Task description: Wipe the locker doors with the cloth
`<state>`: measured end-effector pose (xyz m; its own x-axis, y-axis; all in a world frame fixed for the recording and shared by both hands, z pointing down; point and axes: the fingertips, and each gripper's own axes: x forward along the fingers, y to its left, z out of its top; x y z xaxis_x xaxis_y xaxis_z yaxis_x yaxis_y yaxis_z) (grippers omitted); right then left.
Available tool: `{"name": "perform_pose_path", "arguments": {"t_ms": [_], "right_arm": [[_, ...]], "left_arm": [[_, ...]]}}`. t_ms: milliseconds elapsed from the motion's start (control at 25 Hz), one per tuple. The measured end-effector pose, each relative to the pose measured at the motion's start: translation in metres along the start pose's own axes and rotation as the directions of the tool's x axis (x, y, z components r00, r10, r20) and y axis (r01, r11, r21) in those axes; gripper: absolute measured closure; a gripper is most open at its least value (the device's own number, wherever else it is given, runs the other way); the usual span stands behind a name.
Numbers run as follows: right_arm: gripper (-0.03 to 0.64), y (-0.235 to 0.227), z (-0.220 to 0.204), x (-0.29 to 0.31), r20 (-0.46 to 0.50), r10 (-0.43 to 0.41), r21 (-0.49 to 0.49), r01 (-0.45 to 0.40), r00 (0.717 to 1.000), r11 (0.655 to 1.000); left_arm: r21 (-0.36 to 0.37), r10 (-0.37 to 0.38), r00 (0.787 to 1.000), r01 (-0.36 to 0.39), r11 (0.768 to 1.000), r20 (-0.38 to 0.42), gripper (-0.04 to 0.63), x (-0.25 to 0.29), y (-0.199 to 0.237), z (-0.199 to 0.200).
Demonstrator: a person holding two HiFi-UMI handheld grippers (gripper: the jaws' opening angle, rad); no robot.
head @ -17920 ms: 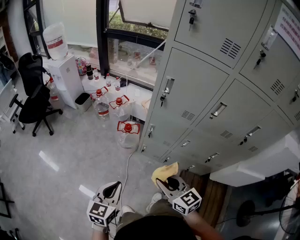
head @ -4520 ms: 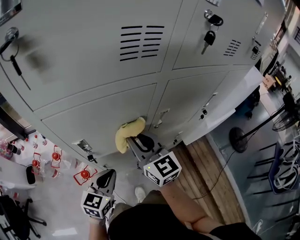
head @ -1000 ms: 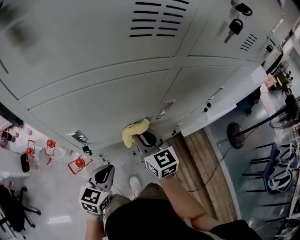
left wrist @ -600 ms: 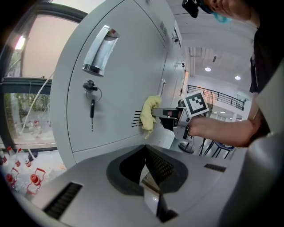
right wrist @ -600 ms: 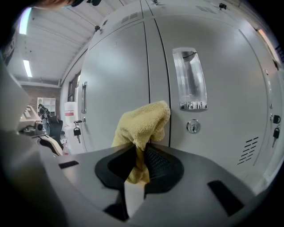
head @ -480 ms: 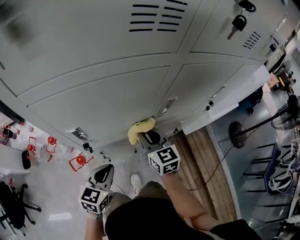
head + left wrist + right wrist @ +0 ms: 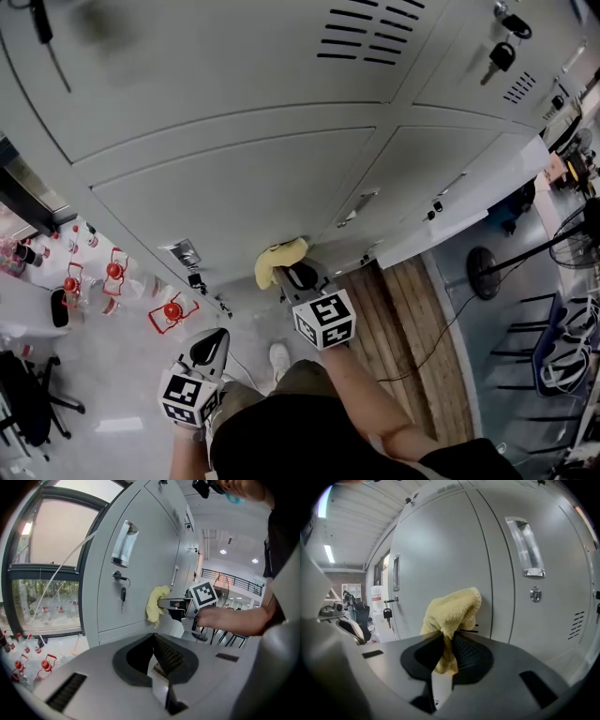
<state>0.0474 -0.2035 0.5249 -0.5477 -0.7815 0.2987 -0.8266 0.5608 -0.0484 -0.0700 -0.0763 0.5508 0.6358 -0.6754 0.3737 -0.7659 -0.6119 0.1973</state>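
The yellow cloth [image 7: 276, 260] is bunched in my right gripper [image 7: 284, 273], whose jaws are shut on it, and it presses against a grey locker door [image 7: 244, 197] near the door's lower edge. In the right gripper view the cloth [image 7: 452, 612] rises from between the jaws against the door [image 7: 440, 564]. My left gripper [image 7: 210, 349] hangs low at my left side, away from the lockers, jaws shut with nothing between them. The left gripper view shows the cloth [image 7: 157, 603] and the right gripper [image 7: 163, 603] against the lockers [image 7: 140, 569].
More locker doors with keys [image 7: 502, 54] and vents [image 7: 367, 47] stretch around. A wooden platform [image 7: 412, 319] lies at the lockers' foot. Water jugs with red caps [image 7: 169, 312] stand on the floor at left, a black chair [image 7: 28, 394] further left. A fan stand [image 7: 487, 262] is at right.
The view has shifted so the lockers sit further right. The cloth has stayed pressed on the door, sliding slightly along its lower edge. The left gripper has not moved.
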Motion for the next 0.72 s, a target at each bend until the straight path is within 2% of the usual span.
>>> {"name": "perform_pose_path", "arguments": {"t_ms": [720], "right_arm": [[0.552, 0.099, -0.005, 0.046, -0.002, 0.115, 0.035, -0.114, 0.993, 0.993]], "left_arm": [[-0.016, 0.091, 0.996, -0.091, 0.996, 0.003, 0.586, -0.077, 0.048, -0.02]]}}
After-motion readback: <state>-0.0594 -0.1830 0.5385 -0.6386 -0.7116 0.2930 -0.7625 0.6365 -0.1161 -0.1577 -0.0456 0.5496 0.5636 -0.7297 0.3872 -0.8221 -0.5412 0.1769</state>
